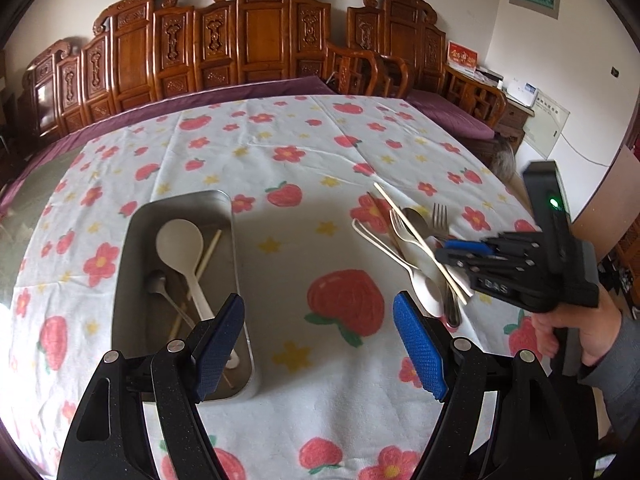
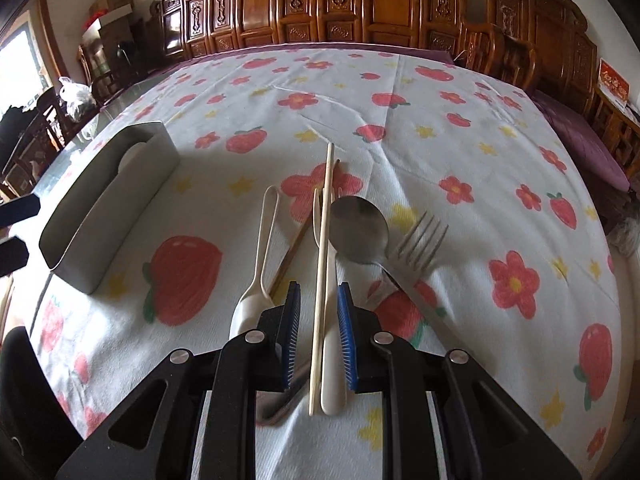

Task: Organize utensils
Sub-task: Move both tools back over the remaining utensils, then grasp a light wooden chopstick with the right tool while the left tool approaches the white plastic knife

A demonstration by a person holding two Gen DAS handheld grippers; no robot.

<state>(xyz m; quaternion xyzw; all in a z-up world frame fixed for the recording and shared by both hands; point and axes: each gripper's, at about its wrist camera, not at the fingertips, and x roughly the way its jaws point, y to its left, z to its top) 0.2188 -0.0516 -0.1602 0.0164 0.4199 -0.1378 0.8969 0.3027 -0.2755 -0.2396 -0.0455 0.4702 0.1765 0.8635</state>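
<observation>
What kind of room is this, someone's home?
Most likely a home dining or living room. A table under a strawberry-print tablecloth holds cutlery and a metal tray, with carved wooden chairs and a purple-cushioned bench along the wall.

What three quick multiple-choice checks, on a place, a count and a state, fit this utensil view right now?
1. Where is the metal tray?
A. left of the loose pile
B. right of it
C. on a chair

2. How many metal forks lie in the loose pile?
A. none
B. one
C. three

3. The right gripper jaws are:
A. open around the chopstick
C. shut on a spoon
B. over the tray

Key: 1 A, the tray sits left; 2 B, a single metal fork; 3 A, gaps show both sides.
</observation>
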